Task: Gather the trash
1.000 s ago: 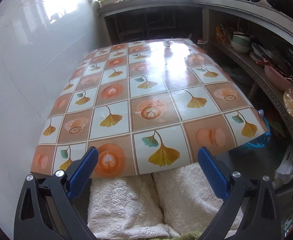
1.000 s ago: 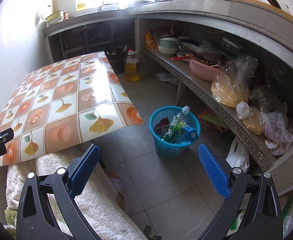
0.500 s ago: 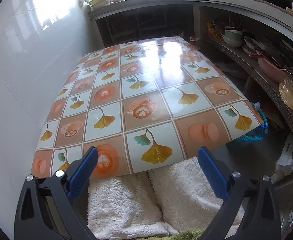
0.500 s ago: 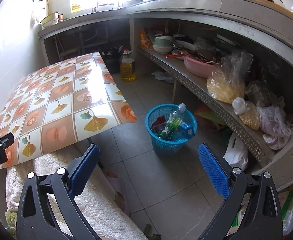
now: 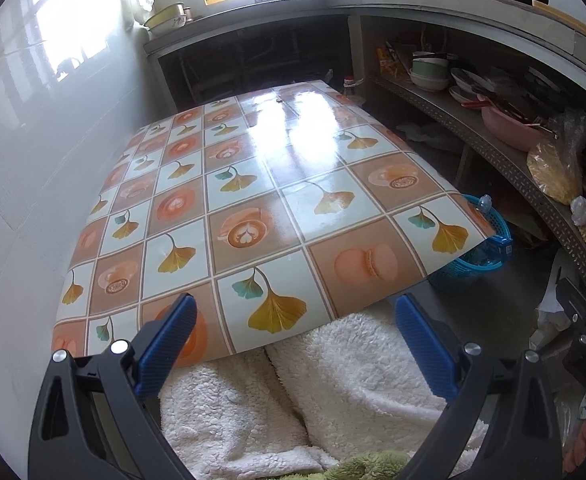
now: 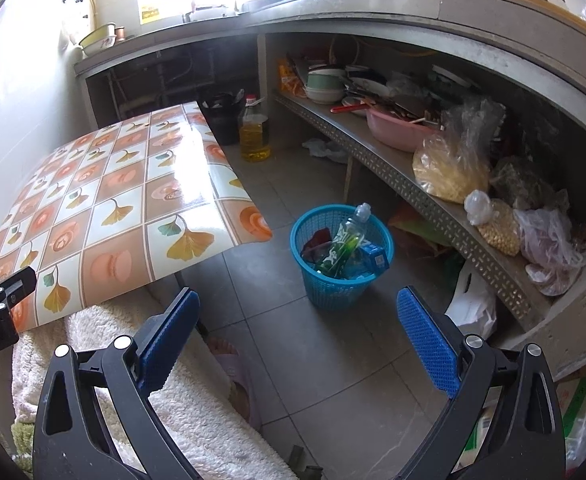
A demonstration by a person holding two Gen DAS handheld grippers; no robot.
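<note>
A blue plastic basket (image 6: 343, 280) stands on the tiled floor right of the table, holding a green plastic bottle (image 6: 343, 242), a blue carton (image 6: 377, 256) and a dark red wrapper. In the left wrist view only the basket's rim (image 5: 489, 220) shows past the table corner. The table (image 5: 261, 200) carries a glossy cloth with leaf and coffee prints and nothing on it. My left gripper (image 5: 293, 332) hangs open over the table's near edge. My right gripper (image 6: 297, 320) is open above the floor, short of the basket. Both hold nothing.
White fleecy fabric (image 5: 333, 392) lies below both grippers. A long shelf (image 6: 413, 184) on the right bears bowls, a pink basin (image 6: 397, 130) and plastic bags. An oil bottle (image 6: 255, 132) and a dark bin (image 6: 223, 116) stand on the floor beyond the table.
Both grippers have drawn back and risen a little, so the table and the basket look smaller and farther. Both stay open and nothing was picked up.
</note>
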